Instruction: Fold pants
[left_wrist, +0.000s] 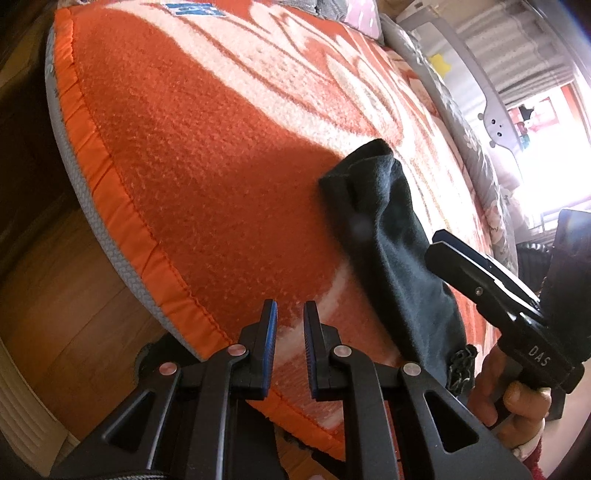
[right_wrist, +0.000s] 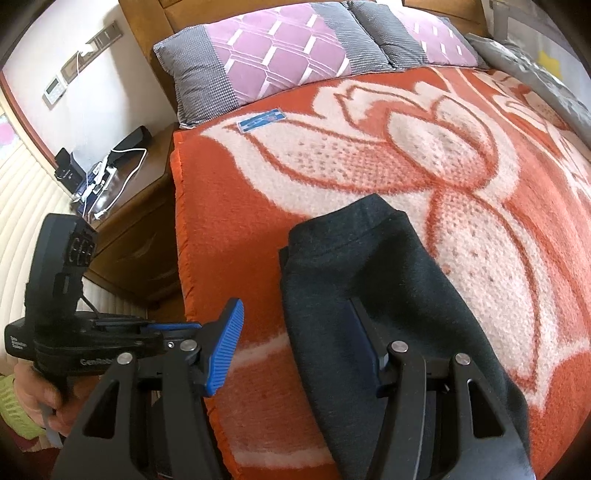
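We are looking at one pair of dark pants lying as a long narrow strip on the orange blanket, seemingly already folded lengthwise; folding it shorter remains. We are holding two tongs: the left gripper slightly apart and empty, the right gripper spread wide over the pants. Two pillows are sitting behind.

Pants: dark matt knit cloth, soft nap, lying ahead of the right gripper fingers. Blanket: coarse woolly orange-and-cream weave, stitched satin-like hem. Left gripper: matt black plastic, ribbed blue rubber-like pads, bright metal pins. Nightstand: glossy wood.
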